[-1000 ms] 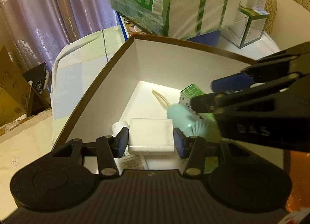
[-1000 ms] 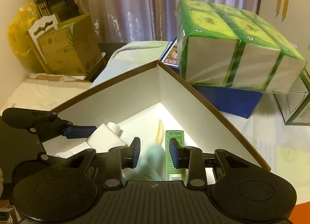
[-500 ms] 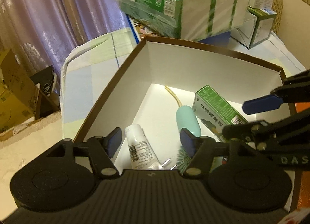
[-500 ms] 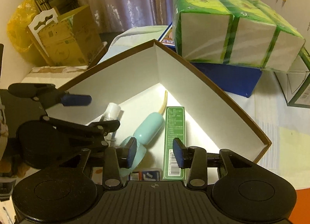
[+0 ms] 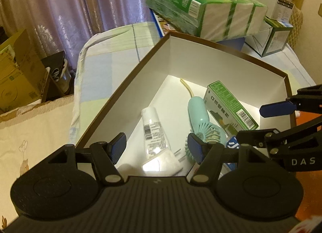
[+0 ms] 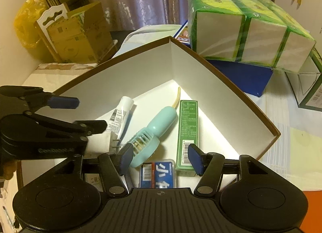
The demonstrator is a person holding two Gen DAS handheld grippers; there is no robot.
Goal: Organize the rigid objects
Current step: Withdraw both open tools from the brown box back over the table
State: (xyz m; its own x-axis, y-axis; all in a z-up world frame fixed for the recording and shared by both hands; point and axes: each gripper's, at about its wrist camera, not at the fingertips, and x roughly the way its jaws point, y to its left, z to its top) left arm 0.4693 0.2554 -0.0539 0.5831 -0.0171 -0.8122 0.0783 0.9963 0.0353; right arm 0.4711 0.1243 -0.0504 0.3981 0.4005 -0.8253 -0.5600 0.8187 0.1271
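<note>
Fan (image 6: pixel 153 128) and charger (image 5: pixel 161 161) now lie released in the box (image 6: pixel 231 96); your left gripper (image 5: pixel 156 148) is spread empty, your right gripper (image 6: pixel 159 157) still spreading, holding nothing.

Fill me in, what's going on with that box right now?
A person is sorting items into the brown-rimmed box with two handheld grippers. Neither holds anything: the left gripper is open above the white tube and white charger, and the right gripper's jaws are opening over the mint handheld fan. The green carton and a small blue case also lie inside.
</note>
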